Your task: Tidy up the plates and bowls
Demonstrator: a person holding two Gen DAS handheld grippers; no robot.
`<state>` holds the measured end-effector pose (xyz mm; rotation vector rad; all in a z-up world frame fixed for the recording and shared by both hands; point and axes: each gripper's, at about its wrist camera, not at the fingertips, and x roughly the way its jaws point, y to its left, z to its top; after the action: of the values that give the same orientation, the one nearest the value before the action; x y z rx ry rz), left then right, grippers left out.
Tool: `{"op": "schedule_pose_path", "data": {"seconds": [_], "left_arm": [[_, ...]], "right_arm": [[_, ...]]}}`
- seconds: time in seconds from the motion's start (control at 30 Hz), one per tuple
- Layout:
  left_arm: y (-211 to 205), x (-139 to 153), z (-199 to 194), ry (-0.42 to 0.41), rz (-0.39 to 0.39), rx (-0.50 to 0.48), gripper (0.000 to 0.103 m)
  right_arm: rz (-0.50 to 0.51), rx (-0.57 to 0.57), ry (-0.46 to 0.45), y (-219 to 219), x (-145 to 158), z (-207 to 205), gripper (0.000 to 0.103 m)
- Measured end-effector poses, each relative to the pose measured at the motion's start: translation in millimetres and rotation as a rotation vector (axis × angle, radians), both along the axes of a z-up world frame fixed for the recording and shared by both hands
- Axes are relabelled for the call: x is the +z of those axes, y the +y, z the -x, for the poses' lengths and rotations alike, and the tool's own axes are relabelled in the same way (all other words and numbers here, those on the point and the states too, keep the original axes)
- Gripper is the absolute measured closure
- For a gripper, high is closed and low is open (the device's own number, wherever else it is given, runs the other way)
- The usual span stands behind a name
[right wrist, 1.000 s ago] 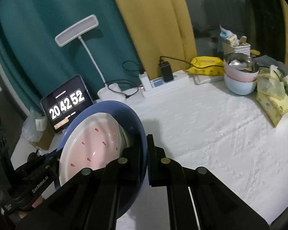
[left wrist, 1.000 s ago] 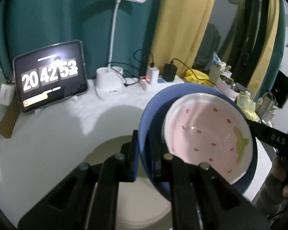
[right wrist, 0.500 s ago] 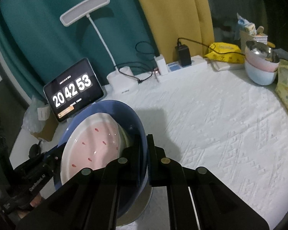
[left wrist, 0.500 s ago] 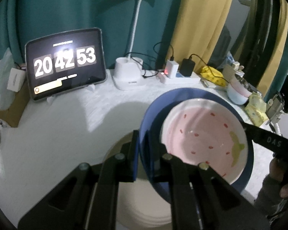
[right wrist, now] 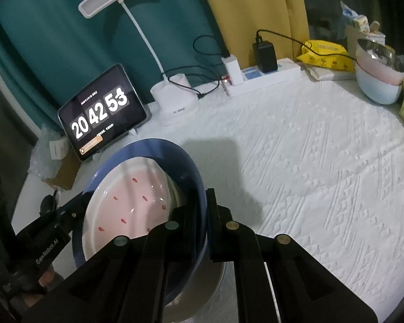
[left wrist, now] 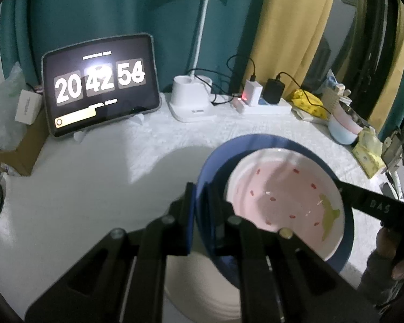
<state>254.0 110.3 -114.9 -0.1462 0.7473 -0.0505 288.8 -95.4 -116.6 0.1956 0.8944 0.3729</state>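
Note:
A blue bowl (left wrist: 258, 142) holds a pink bowl with red specks (left wrist: 282, 196) nested inside it. My left gripper (left wrist: 200, 215) is shut on the blue bowl's left rim. My right gripper (right wrist: 202, 215) is shut on the opposite rim of the blue bowl (right wrist: 159, 148); the pink bowl (right wrist: 132, 202) shows inside. Both hold the bowls just above a cream plate (left wrist: 202, 296) on the white tablecloth, also seen in the right wrist view (right wrist: 207, 290). The right gripper's arm (left wrist: 374, 204) crosses the left view.
A tablet clock (left wrist: 99, 91), a white desk lamp base (left wrist: 191, 102) and a power strip (left wrist: 264, 105) line the back. Stacked bowls (right wrist: 377, 75) and yellow packets (right wrist: 326, 51) sit at the far right. A cardboard box (left wrist: 21, 145) stands at the left edge.
Both grippers have lowered the nested bowls closer to the cream plate; the views tilted down and the table items appear nearer. The grips are unchanged.

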Motion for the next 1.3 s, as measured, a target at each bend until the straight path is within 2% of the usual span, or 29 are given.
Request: {"op": "schedule_pose_path", "data": {"seconds": [0.23,0.7,1.0,1.3], "left_arm": [[-4,0,2,-0.007,-0.037,-0.002,0.094],[-6,0,8,-0.015,-0.058,0.003,0.09],[-8,-1,16,-0.007,-0.072,0.01,0.09],[-14,-3,25,-0.005,-0.08,0.024,0.086]], "right_arm": [[0.018,0.007,-0.001,2,-4,2,0.095],[0.056,0.03,-0.009,2,-4,5,0.094],[0.065,0.018,-0.003,-4,-4,8,0.082],[0.077,0.007,-0.017,-11,-2,16,0.075]]}}
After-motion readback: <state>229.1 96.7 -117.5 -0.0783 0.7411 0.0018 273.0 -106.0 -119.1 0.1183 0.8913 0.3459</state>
